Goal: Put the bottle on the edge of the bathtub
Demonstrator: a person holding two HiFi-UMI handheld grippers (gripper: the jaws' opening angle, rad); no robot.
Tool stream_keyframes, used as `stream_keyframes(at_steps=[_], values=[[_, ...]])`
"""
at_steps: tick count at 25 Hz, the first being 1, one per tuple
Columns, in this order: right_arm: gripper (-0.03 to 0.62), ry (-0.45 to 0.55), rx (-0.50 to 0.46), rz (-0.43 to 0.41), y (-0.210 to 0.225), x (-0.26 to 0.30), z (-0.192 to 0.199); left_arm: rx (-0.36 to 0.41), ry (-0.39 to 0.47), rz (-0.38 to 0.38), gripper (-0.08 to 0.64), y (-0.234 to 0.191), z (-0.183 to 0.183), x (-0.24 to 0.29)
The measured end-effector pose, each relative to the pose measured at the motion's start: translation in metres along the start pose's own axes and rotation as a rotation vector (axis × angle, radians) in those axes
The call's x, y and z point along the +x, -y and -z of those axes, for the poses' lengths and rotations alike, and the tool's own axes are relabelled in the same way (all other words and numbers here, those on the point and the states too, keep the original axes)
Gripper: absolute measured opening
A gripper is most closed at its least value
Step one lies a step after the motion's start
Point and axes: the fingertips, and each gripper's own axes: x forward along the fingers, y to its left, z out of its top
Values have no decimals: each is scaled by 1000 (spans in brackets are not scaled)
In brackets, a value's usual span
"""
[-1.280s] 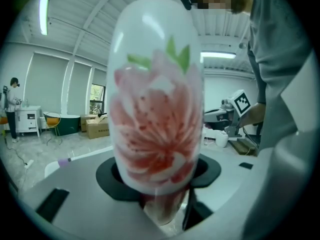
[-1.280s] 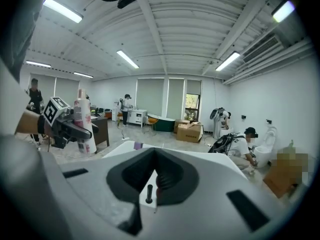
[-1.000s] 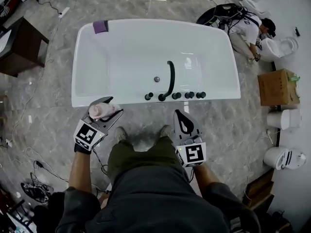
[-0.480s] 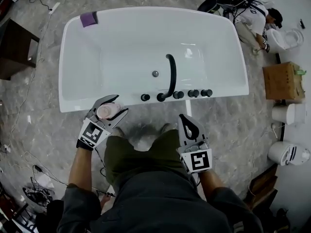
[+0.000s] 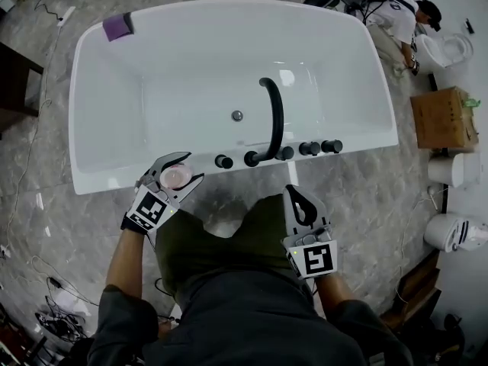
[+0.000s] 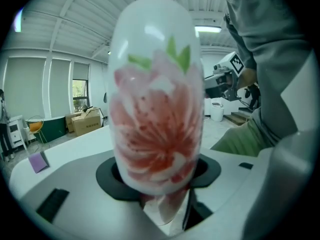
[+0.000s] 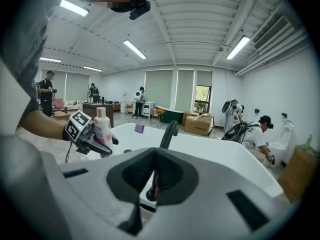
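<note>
Fingers of the left gripper point(image 5: 174, 173) clamp the bottle point(image 5: 176, 178) upright over the near rim of the tub point(image 5: 99, 180), left of the faucet point(image 5: 273, 120). The right gripper point(image 5: 303, 204), nearer, is closed and empty.

Left gripper view: the bottle point(image 6: 155, 99), flower-printed, stands gripped between the jaws.

Right gripper view: jaws together, nothing between them; at left, the bottle point(image 7: 103, 126) is at the tub point(image 7: 225, 154).
</note>
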Motion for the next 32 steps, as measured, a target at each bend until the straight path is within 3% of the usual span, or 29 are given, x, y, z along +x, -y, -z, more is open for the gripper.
stream_keyframes(at_steps=[8, 15, 22, 32], values=[[0, -46, 8, 15, 4, 22, 50, 6, -3, 38, 235, -1, 50, 37], [0, -65, 8, 18, 5, 40, 65, 24, -26, 64, 236, 3, 86, 56], [0, -57, 2, 1, 4, 53, 84, 22, 29, 81, 236, 2, 87, 60], [0, -84, -1, -14, 1, 57, 97, 21, 42, 81, 239, 2, 85, 61]])
